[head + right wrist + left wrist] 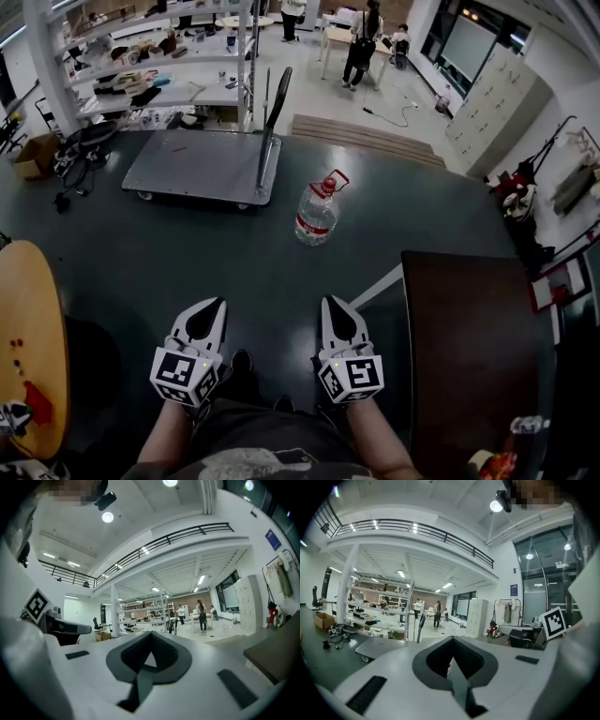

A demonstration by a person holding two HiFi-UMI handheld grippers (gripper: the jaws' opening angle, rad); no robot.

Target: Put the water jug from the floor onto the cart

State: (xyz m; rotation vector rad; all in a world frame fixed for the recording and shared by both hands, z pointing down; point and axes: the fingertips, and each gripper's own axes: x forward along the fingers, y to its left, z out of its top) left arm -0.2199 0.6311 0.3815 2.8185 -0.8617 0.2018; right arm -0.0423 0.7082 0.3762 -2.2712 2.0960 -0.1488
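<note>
I am looking down on a dark, smooth floor (281, 281) in a big open workshop hall with a railed mezzanine, and I place everything by the cart (197, 164). It is a flat grey platform cart with a bare deck and an upright push handle at its right end. Behind the cart stand white shelves (159, 66) crowded with gear, and farther off beyond it a few people (361, 42) stand by tables. The water jug (316, 214) stands on the floor just right of the cart's handle end and a little nearer to me, not touching it. It is upright, its long axis vertical, with the red cap and red carry handle on top and a red label band round its body. The left gripper (216, 305) and the right gripper (330, 303) hang side by side well on my side of the cart, both pointing toward it, each with its jaws pressed together and nothing held.
</note>
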